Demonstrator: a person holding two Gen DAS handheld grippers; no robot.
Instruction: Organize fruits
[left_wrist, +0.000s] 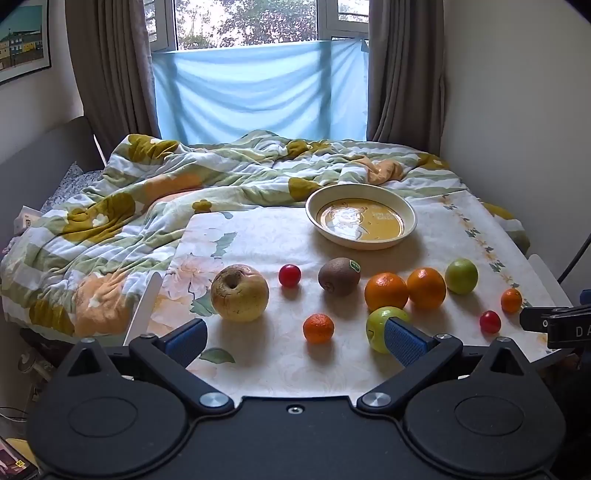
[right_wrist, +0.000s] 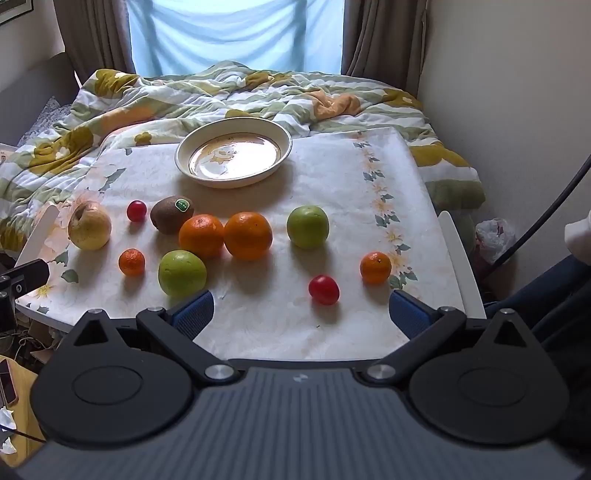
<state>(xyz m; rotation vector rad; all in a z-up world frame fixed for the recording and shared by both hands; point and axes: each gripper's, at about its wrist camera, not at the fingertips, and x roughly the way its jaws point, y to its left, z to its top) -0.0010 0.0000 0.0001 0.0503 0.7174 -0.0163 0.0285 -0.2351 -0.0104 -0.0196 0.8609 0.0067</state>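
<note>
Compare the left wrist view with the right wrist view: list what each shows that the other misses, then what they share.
Only the left wrist view: the window glass with trees outside, and a framed picture on the wall.

Only the right wrist view: a white plastic bag on the floor past the table's edge, and a phone at lower left.

Both: the empty plate, the kiwi, the yellow apple, two large oranges, two green apples, and the rumpled quilt.

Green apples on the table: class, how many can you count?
2. One green apple lies near the front, just ahead of the two big oranges. The other green apple sits alone, right of those oranges. None seems hidden.
</note>
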